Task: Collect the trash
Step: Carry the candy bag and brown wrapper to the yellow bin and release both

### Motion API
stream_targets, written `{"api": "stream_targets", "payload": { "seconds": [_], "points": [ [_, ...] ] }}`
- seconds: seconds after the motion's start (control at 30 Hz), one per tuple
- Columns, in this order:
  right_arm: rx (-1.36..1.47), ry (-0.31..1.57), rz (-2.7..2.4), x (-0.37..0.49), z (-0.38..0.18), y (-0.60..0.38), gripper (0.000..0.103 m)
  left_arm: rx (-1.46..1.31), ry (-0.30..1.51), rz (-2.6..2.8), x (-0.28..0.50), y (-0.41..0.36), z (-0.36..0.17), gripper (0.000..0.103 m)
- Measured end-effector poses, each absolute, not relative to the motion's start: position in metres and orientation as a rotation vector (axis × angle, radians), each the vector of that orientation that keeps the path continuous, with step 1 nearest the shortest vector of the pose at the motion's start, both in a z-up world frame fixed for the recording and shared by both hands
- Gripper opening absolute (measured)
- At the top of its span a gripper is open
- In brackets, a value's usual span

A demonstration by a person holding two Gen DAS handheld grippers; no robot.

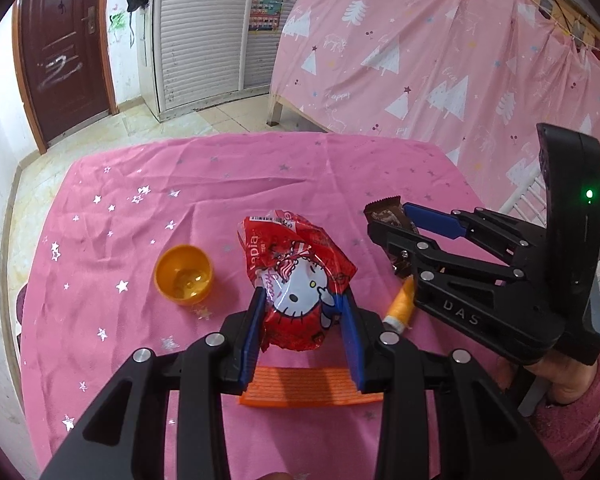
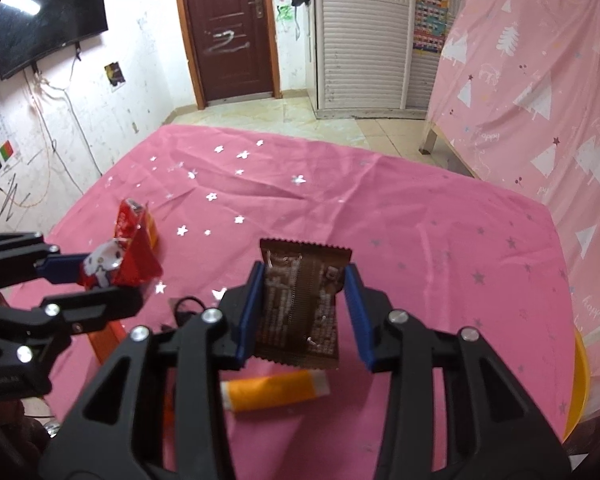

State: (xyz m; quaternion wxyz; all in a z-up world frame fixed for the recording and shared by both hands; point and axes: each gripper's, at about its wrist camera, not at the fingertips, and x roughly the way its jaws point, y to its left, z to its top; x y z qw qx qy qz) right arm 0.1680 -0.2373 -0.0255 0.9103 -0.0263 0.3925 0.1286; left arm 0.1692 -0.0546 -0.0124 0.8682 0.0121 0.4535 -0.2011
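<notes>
Left gripper [image 1: 304, 320] clamped on red wrapper [image 1: 296, 276]; right gripper [image 2: 304, 312] clamped on brown wrapper [image 2: 300, 300]; pickup step apparently done; next, carrying both to a bin, none in view.

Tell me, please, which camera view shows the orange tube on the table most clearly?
The right wrist view: the orange tube lies nearly whole below the brown wrapper held in the right gripper. The left wrist view shows only part of it, behind that gripper's body.
</notes>
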Motion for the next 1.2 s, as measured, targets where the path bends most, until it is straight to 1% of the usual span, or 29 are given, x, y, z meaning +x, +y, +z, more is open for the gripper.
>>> {"api": "stream_targets", "payload": {
  "seconds": [0.5, 0.83, 1.2],
  "points": [
    [0.054, 0.724, 0.174, 0.145, -0.014, -0.319, 0.038, 0.120, 0.913, -0.464, 0.161, -0.122, 0.006, 0.030],
    [0.132, 0.685, 0.084, 0.123, -0.015, -0.383, 0.038, 0.199, 0.888, -0.534, 0.148, -0.190, 0.020, 0.030],
    [0.222, 0.654, -0.044, 0.098, -0.023, -0.462, 0.038, 0.296, 0.867, -0.607, 0.132, -0.267, 0.022, 0.030]
  ]
}}
